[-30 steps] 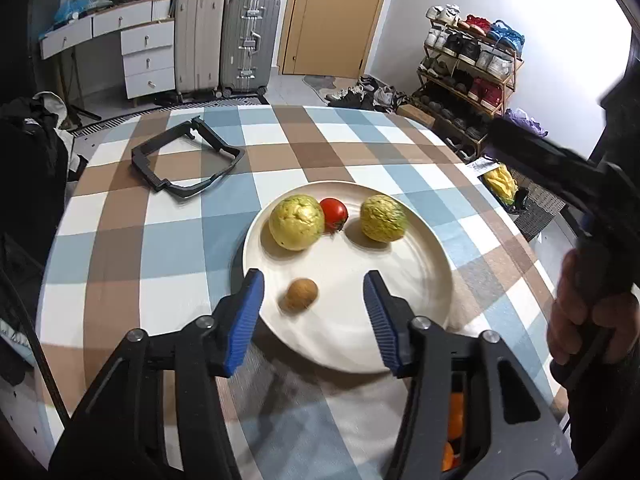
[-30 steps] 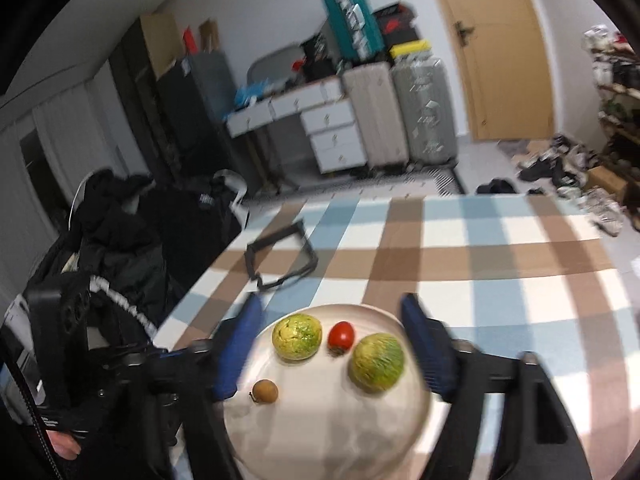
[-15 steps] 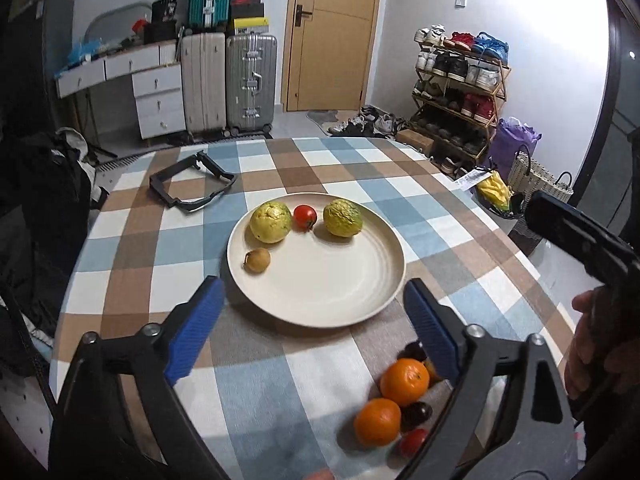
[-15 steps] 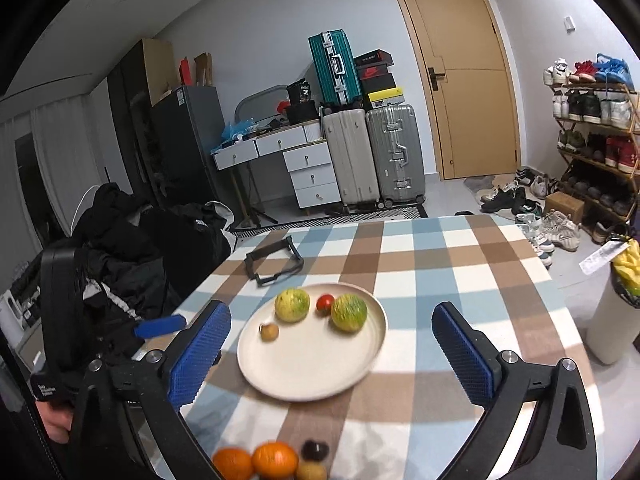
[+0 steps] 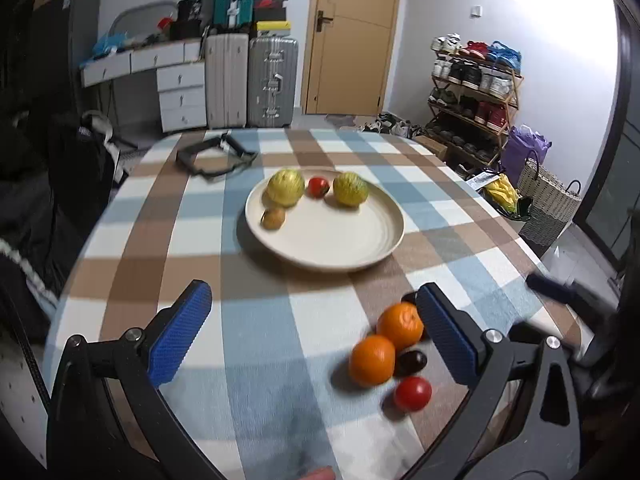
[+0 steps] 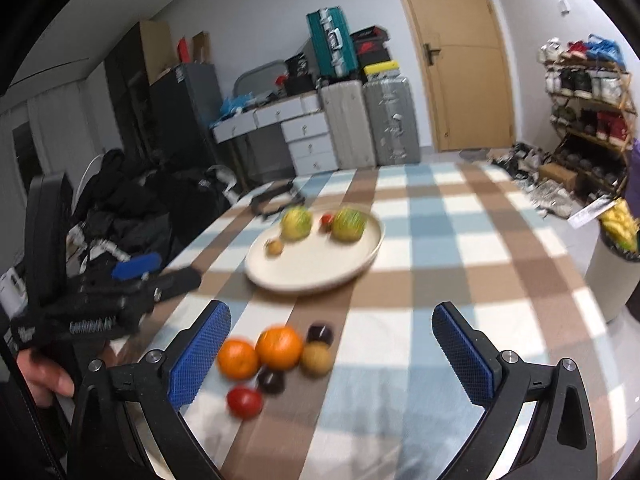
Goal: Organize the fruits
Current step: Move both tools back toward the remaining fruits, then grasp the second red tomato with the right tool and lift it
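A cream plate (image 5: 340, 248) on the checked table holds two yellow-green fruits (image 5: 285, 187), a small tomato (image 5: 318, 187) and a small brown fruit (image 5: 273, 219); it also shows in the right wrist view (image 6: 320, 268). Near the table's front lies a loose pile: two oranges (image 5: 372, 359), dark plums (image 5: 411, 362), a tomato (image 5: 413, 393) and a brown fruit (image 6: 316, 357). My left gripper (image 5: 312, 336) is open and empty above the table, left of the pile. My right gripper (image 6: 332, 354) is open and empty, with the pile between its fingers in view.
A black folded frame (image 5: 216, 157) lies at the table's far left. Dark bags and clothes (image 6: 132, 208) sit beside the table's left edge. A woven basket (image 5: 548, 204) and a shoe rack (image 5: 476, 92) stand on the right.
Both grippers have pulled back from the plate toward the table's front, and both have opened wider. The loose fruit pile has come into view. The small brown fruit stays on the plate.
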{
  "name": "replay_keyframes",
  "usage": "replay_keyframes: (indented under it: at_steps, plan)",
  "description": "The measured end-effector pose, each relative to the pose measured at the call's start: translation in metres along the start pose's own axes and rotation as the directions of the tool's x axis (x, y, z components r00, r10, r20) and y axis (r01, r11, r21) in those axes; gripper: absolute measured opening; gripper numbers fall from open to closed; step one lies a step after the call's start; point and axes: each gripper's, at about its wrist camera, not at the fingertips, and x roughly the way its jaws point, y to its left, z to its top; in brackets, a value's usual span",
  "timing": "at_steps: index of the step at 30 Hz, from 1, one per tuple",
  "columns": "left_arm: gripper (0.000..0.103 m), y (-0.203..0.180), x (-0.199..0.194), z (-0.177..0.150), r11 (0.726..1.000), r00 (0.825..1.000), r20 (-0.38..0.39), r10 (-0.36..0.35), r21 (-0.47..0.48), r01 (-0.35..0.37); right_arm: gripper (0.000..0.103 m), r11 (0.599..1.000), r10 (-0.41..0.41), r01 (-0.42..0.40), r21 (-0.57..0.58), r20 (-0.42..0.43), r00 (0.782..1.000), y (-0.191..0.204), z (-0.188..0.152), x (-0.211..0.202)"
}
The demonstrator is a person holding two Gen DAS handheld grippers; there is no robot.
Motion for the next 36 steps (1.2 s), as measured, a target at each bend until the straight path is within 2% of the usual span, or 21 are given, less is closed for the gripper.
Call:
replay_keyframes:
  at_steps: [3,7,19,21,23,27,29,31,35,36]
  plan:
    - [0.102,0.009,-0.003,-0.011,1.000,1.000,-0.009,-0.006,-0.022,0.005,0.103,0.999,0.051,-0.051,0.002,-0.053,0.997,0.009,-0.020,0.004]
    - [0.102,0.022,-0.010,-0.022,0.999,1.000,-0.006,0.013,-0.041,-0.013,0.103,0.997,0.073,-0.074,-0.009,-0.106,0.992,0.025,-0.039,0.014]
    - [0.102,0.051,-0.027,-0.032,0.995,0.999,-0.006,0.054,-0.085,-0.054,0.100,0.994,0.104,-0.107,-0.013,-0.157,0.982,0.056,-0.067,0.037]
    - [0.102,0.052,-0.027,-0.033,0.995,0.999,-0.010,0.051,-0.085,-0.051,0.092,0.993,0.118,-0.121,-0.009,-0.162,0.980,0.058,-0.067,0.041]
    - [0.102,0.054,-0.028,-0.035,0.995,0.999,-0.013,0.046,-0.089,-0.047,0.079,0.994,0.104,-0.107,-0.010,-0.176,0.979,0.059,-0.067,0.045]
    - [0.102,0.058,-0.031,-0.037,0.994,0.999,-0.007,0.050,-0.092,-0.051,0.068,0.995,0.097,-0.097,0.011,-0.199,0.975,0.057,-0.068,0.050]
    - [0.102,0.059,-0.030,-0.038,0.994,0.999,-0.010,0.052,-0.096,-0.053,0.058,0.994,0.108,-0.106,0.018,-0.203,0.973,0.056,-0.068,0.051]
    - [0.102,0.061,-0.029,-0.038,0.993,0.998,-0.019,0.054,-0.102,-0.056,0.053,0.992,0.123,-0.121,0.023,-0.206,0.971,0.056,-0.069,0.052]
    - [0.102,0.062,-0.026,-0.038,0.993,0.998,-0.031,0.050,-0.109,-0.053,0.032,0.991,0.131,-0.128,0.028,-0.212,0.968,0.053,-0.070,0.054]
    - [0.102,0.061,-0.025,-0.037,0.993,0.998,-0.031,0.051,-0.106,-0.054,0.032,0.991,0.137,-0.133,0.034,-0.213,0.967,0.052,-0.071,0.054]
